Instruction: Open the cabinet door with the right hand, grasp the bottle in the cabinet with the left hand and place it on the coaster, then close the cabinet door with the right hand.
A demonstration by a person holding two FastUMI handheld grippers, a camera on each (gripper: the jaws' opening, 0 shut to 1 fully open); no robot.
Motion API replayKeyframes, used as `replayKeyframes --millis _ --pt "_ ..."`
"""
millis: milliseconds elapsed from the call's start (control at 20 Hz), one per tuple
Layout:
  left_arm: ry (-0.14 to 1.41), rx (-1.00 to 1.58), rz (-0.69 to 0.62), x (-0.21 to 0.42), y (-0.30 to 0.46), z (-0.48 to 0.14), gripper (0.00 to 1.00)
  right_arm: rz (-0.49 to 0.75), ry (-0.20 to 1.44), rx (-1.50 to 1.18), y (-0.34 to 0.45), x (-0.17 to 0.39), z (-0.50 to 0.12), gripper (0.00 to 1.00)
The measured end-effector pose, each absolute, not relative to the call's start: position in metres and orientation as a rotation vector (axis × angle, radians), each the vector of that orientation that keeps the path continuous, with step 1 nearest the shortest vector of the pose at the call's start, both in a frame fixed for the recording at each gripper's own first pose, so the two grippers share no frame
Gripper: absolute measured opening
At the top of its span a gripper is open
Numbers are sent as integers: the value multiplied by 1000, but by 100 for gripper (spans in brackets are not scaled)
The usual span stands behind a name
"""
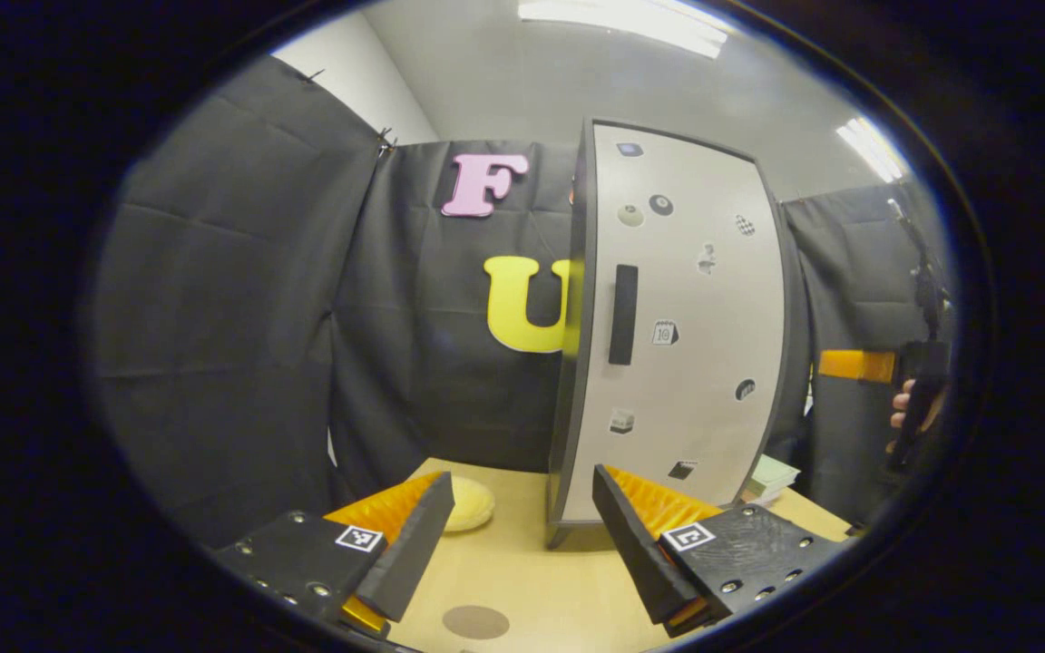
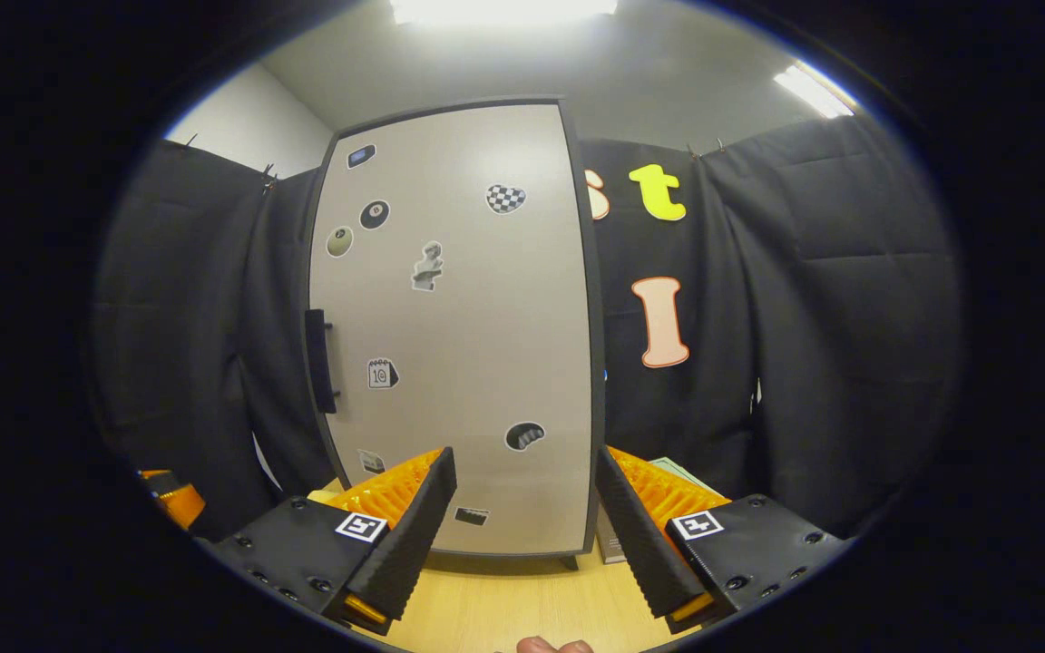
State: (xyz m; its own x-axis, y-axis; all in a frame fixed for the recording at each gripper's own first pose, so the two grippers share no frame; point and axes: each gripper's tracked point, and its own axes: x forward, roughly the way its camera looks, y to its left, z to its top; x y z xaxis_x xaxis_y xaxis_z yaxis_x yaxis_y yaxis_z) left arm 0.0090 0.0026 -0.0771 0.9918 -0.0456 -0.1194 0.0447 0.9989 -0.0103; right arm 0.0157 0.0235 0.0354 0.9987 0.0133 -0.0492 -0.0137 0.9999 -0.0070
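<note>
1. One cabinet (image 2: pixel 450 326) stands on the table (image 1: pixel 522 580) – its door (image 1: pixel 677 317) is closed, with one handle (image 1: pixel 622 315).
2. Left gripper (image 1: pixel 518 535) and right gripper (image 2: pixel 522 517) – both gape wide, holding nothing.
3. One round coaster (image 1: pixel 475 621), one yellow lump (image 1: pixel 468 503) nearby.

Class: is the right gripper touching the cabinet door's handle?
Apart. In the right gripper view, the right gripper hangs open, the handle up left of its jaws.

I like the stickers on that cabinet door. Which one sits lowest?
The small dark rectangular sticker near the door's bottom edge; the dark oval sticker and the rest sit higher up.
</note>
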Motion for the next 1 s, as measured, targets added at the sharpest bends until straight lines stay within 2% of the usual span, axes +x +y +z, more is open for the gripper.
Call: replayKeyframes --millis 200,250,500,750,800,850,1000 --pt "145 15 -2 -3 23 -90 95 38 15 -22 39 38 71 98" --pt "149 6 6 -7 27 -94 95 45 3 -24 44 45 81 93" --pt "175 -28 54 -21 49 -106 95 126 -15 -15 91 73 107 93" --pt "199 -56 111 -33 82 -120 95 206 -26 -57 156 94 109 93" --pt "200 -59 123 -34 88 -122 96 225 -10 -53 171 98 103 98" --pt "201 -57 136 -35 95 -125 96 249 4 -47 187 103 98 98" --pt "227 -42 175 -36 116 -136 96 255 40 -55 214 122 83 98"
